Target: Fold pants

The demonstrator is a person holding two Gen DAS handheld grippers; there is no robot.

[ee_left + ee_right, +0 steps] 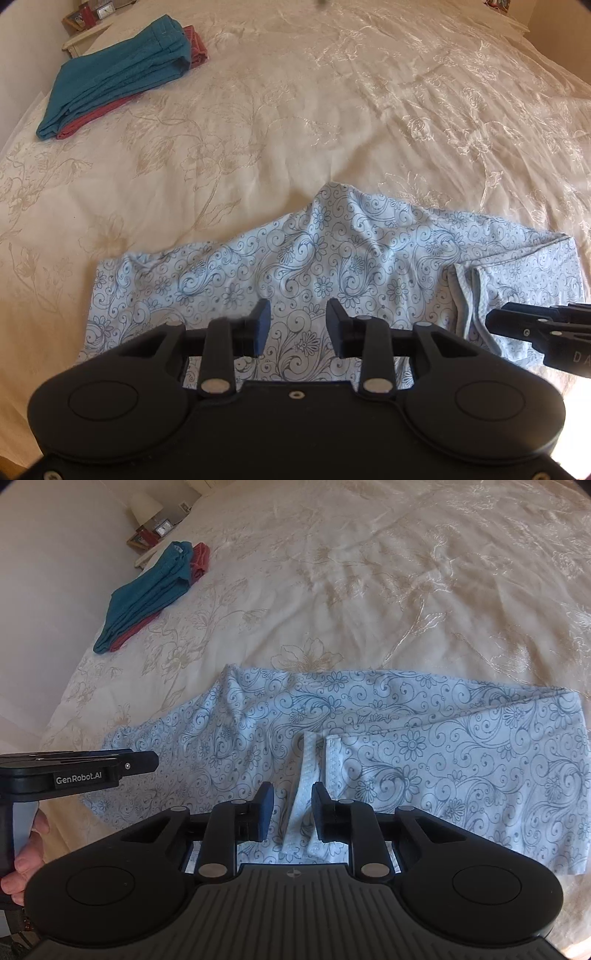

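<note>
The pants (332,266), pale blue with a darker blue swirl-and-flower print, lie across the near part of the bed (295,122), stretched from left to right over a cream bedspread stitched with flowers. The cloth is wrinkled, with a raised hump along its far edge. Toward the right of the garment a white ribbed hem strip (308,801) shows where one layer is turned over onto another, and that folded layer runs on to the right end.

The left gripper (298,325) hangs just above the middle of the pants, its fingers (263,317) apart with only printed cloth showing in the gap and nothing clamped. In the right wrist view it enters from the left edge, with part of the person's hand (26,853) on its grip.

The right gripper (292,806) hangs above the hem strip, which shows in the gap between its fingers (320,801); these stand apart and grip nothing. Whether they touch the cloth cannot be told. In the left wrist view this gripper shows at the right edge, near the hem.

Far to the left on the bed, well apart from the pants, a folded teal garment (118,74) rests on a folded red garment (195,46). Beyond them stands a bedside table (151,531) with a lamp (146,504) on it.
</note>
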